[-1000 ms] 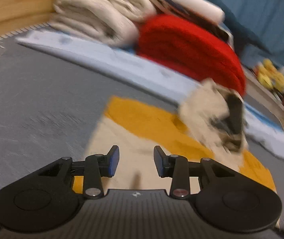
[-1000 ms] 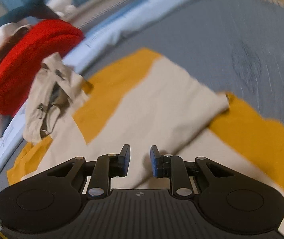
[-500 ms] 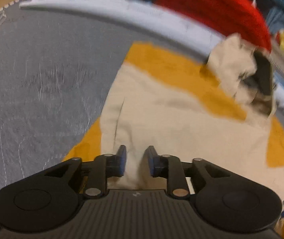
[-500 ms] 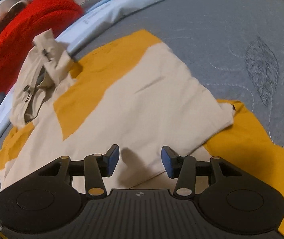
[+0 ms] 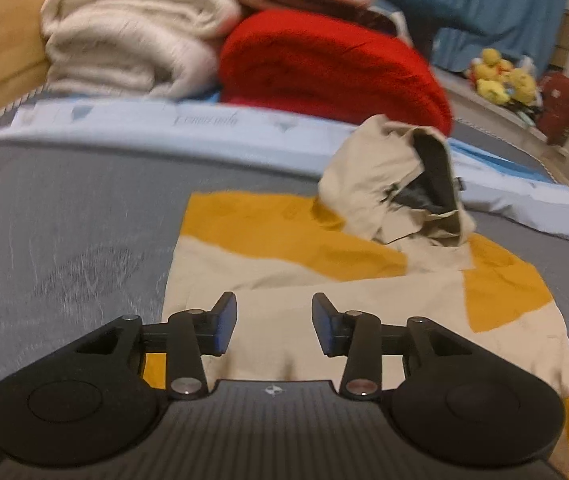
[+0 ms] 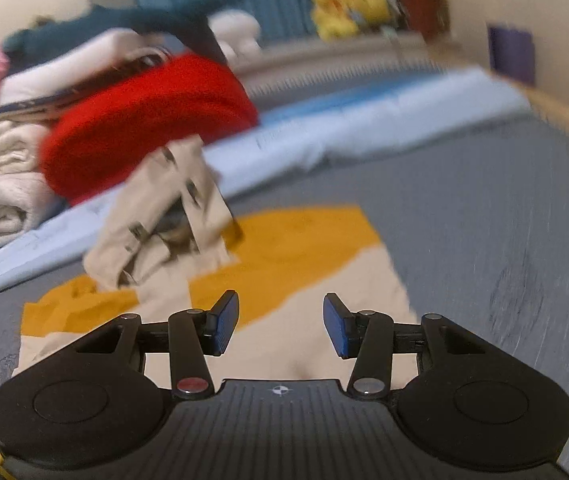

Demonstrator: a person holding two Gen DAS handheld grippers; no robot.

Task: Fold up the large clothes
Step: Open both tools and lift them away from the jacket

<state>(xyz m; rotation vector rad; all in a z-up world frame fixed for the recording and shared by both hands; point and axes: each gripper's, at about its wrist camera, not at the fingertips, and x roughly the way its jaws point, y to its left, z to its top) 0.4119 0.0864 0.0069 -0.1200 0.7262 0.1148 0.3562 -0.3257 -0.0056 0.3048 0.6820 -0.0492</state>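
Note:
A cream and mustard-yellow hooded jacket (image 5: pixel 304 276) lies folded on the grey quilted bed (image 5: pixel 64 240). Its crumpled hood (image 5: pixel 396 188) stands up at the far end. It also shows in the right wrist view (image 6: pixel 304 280), with the hood (image 6: pixel 164 216) at the left. My left gripper (image 5: pixel 274 324) is open and empty, just above the jacket's near cream edge. My right gripper (image 6: pixel 280 326) is open and empty above the cream panel on the other side.
A red blanket (image 5: pixel 332 68) and folded cream blankets (image 5: pixel 132 48) are stacked at the bed's far side, behind a light blue sheet (image 5: pixel 164 128). Yellow plush toys (image 5: pixel 500 76) sit on a ledge beyond. A wooden bed frame (image 5: pixel 0 40) is at the left.
Both grippers have opened wider and pulled back, tilting up from the jacket. The left gripper was nearly shut on the cloth half a second ago and has let go.

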